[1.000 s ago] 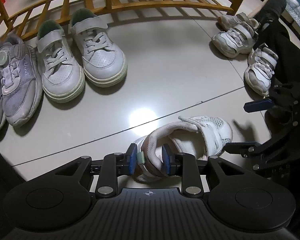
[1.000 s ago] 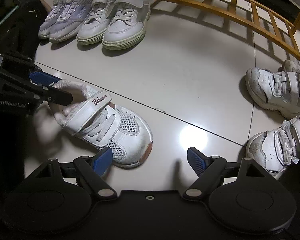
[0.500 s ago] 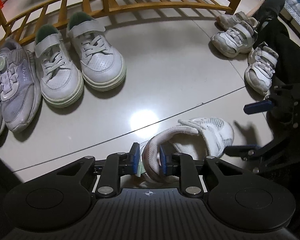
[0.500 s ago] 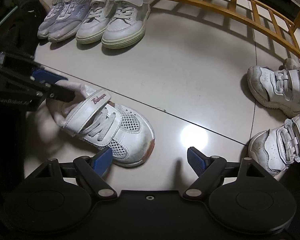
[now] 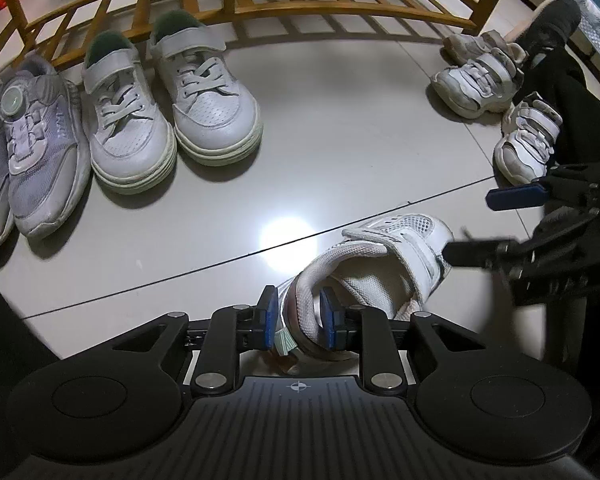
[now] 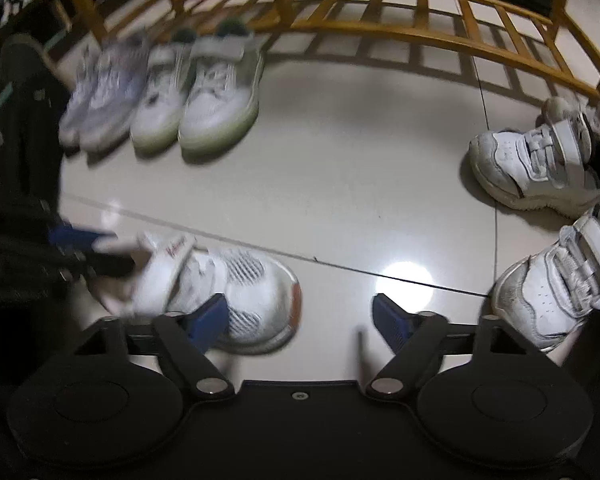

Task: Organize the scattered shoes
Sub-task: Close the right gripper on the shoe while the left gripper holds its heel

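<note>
Right hand-held gripper (image 6: 298, 318) just narrowed, grasping nothing; left hand-held gripper (image 5: 298, 318) stays clamped on the mesh shoe (image 5: 384, 264) heel. Two pairs (image 5: 172, 108) lined up by the rack (image 5: 236, 0), three shoes left.

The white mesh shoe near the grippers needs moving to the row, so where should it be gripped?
Grip the white mesh shoe by its padded heel collar, coming from above and behind. The collar is a thin upright rim around an open mouth, so one finger fits inside and one outside, as the left gripper does.
</note>
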Action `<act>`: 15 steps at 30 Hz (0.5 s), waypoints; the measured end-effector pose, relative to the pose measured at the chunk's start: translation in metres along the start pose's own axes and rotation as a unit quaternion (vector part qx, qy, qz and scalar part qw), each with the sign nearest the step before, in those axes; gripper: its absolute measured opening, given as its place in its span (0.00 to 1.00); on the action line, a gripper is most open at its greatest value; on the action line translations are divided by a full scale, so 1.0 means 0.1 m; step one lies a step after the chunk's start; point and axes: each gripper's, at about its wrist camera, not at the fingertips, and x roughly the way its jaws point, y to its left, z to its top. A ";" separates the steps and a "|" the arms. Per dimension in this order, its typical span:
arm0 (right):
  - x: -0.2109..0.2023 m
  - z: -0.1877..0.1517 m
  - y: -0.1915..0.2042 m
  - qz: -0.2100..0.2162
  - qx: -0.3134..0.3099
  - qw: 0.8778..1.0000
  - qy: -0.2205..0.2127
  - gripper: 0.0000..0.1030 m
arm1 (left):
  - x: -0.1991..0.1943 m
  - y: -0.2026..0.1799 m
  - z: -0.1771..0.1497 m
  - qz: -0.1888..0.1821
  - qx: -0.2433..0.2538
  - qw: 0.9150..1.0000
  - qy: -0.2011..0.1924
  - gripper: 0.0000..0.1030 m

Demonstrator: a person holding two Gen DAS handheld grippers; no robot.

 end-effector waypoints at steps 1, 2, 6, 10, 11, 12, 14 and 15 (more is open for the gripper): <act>0.00 0.02 -0.03 0.018 0.015 1.000 -0.002 0.73 | 0.00 0.01 0.00 0.001 -0.005 1.000 0.000 0.23; 0.02 0.05 -0.06 0.034 0.026 0.999 -0.004 0.72 | -0.01 0.01 -0.01 0.002 -0.011 1.000 -0.001 0.23; 0.16 0.13 -0.08 0.052 0.035 0.998 -0.010 0.60 | -0.05 -0.02 -0.03 0.016 -0.021 1.000 -0.007 0.27; 0.31 0.17 -0.07 0.068 0.044 0.997 -0.010 0.55 | -0.09 -0.04 -0.05 0.024 -0.031 0.999 -0.005 0.32; 0.33 0.17 -0.08 0.073 0.046 0.996 -0.011 0.55 | -0.09 -0.03 -0.05 0.026 -0.035 0.999 -0.004 0.32; 0.34 0.17 -0.09 0.077 0.048 0.996 -0.012 0.55 | -0.09 -0.02 -0.06 0.027 -0.039 0.999 -0.002 0.33; 0.34 0.17 -0.10 0.081 0.047 0.996 -0.012 0.55 | -0.08 -0.01 -0.06 0.028 -0.047 0.999 -0.001 0.34; 0.34 0.16 -0.11 0.083 0.049 0.995 -0.010 0.55 | -0.08 -0.01 -0.06 0.028 -0.048 0.998 -0.001 0.34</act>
